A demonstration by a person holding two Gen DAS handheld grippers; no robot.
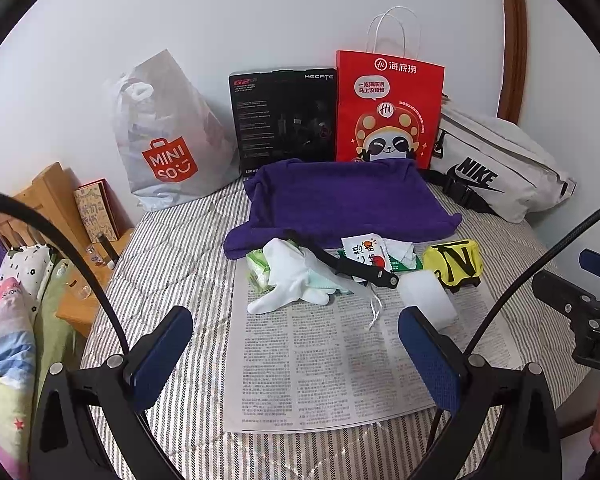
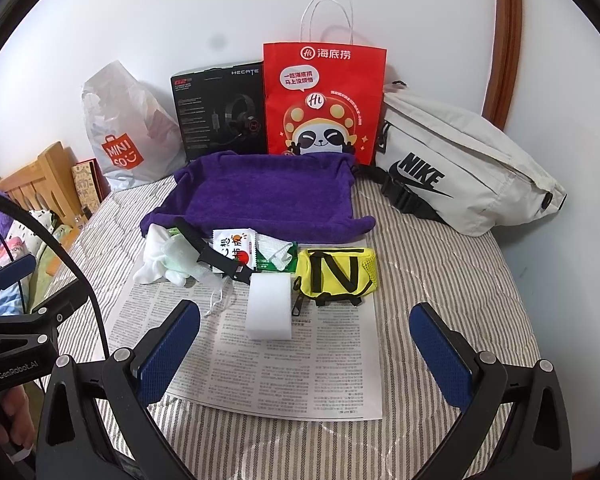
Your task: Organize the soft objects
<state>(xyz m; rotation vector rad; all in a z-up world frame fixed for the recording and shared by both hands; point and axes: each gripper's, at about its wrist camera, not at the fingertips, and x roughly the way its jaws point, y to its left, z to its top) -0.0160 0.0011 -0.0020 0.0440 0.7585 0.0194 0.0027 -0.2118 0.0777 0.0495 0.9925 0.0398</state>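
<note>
A newspaper lies on the striped bed. Along its far edge lie a white glove, a black strap, a white snack packet, a white foam block and a yellow pouch. Behind them sits a purple cloth tray. My left gripper is open and empty above the newspaper. My right gripper is open and empty, short of the foam block.
Against the wall stand a Miniso plastic bag, a black headset box, a red paper bag and a white Nike bag. A wooden headboard is at left.
</note>
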